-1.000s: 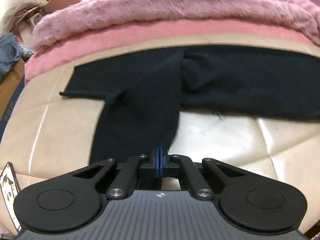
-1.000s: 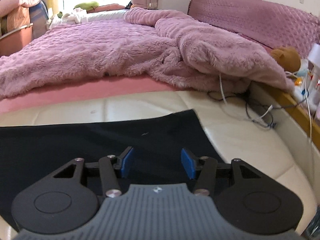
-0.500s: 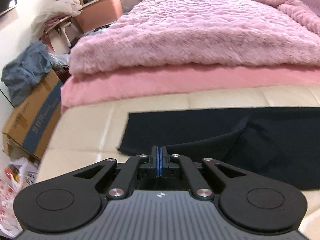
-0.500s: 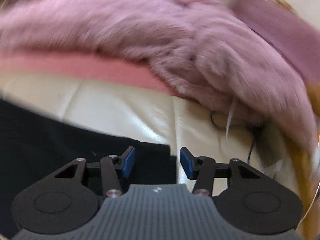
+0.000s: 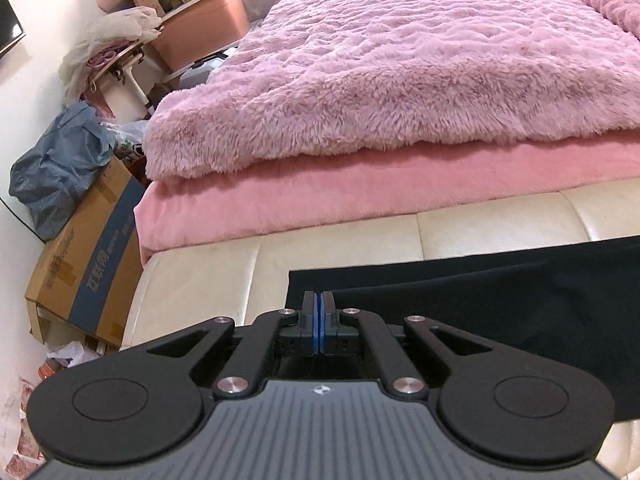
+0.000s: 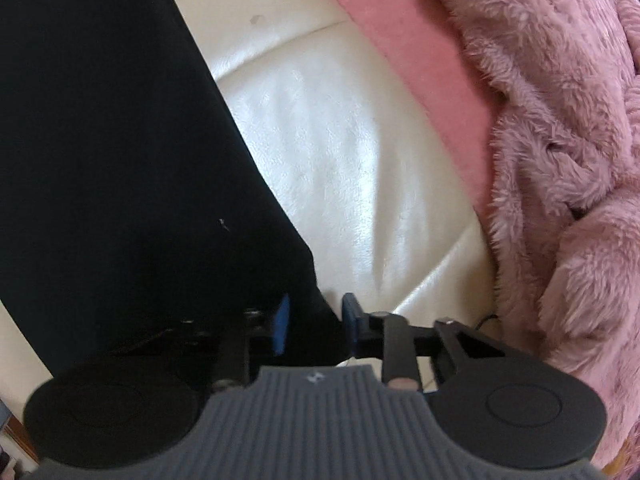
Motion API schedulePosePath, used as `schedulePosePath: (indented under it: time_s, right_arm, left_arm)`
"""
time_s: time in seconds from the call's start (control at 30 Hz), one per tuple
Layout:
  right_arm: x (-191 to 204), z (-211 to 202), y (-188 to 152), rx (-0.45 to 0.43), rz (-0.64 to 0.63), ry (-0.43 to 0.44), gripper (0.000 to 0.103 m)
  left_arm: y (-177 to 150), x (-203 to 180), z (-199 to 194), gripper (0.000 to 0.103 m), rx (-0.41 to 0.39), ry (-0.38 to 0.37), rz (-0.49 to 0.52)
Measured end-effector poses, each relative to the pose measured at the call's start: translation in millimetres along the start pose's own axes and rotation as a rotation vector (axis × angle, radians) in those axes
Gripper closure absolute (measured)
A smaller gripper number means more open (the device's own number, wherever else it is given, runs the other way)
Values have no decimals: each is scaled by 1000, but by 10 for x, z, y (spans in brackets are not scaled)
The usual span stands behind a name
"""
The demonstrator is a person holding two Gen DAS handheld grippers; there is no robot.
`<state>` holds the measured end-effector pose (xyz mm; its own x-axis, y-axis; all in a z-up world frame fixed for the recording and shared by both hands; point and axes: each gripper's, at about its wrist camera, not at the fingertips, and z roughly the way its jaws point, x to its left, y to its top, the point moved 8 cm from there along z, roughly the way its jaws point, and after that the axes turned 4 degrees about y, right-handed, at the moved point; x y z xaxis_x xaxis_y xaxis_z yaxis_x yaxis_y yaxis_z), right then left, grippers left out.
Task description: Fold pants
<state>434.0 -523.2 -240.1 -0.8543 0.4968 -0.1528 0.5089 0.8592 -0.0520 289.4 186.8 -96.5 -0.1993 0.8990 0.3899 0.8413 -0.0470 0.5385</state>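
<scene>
Black pants [image 5: 500, 304] flat on cream cushion [image 6: 360, 152], corner between right tongs [image 6: 316, 322]

The left gripper [image 5: 319, 308], its fingers pressed together, sits at the black pants [image 5: 500, 300] corner.

The pants [image 5: 500, 300] lie flat on the padded bench [image 5: 208, 280], running off the right edge of the left wrist view. Behind the bench sits the mattress [image 5: 320, 192], and on top of that the fluffy blanket [image 5: 400, 64]. At the left of the frame a cardboard box [image 5: 84, 256] stands beside the bench, a bag [image 5: 56, 168] resting on it (a storage bin [image 5: 200, 32] in the upper left). In the right wrist view, the pants [image 6: 120, 140] fill the left, bare bench [image 6: 340, 140] the middle, blanket [image 6: 560, 120] the right.
</scene>
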Motion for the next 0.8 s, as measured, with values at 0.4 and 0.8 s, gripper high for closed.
schedulePosePath:
  time_s: [0.4, 0.8]
  right_arm:
    - [-24, -455, -271, -103, 153, -4, 102]
    - [-158, -98, -200, -105, 281, -22, 102]
  left_arm:
    - [183, 174, 356, 103, 41, 40, 41]
    - [206, -85, 949, 103, 76, 58, 159]
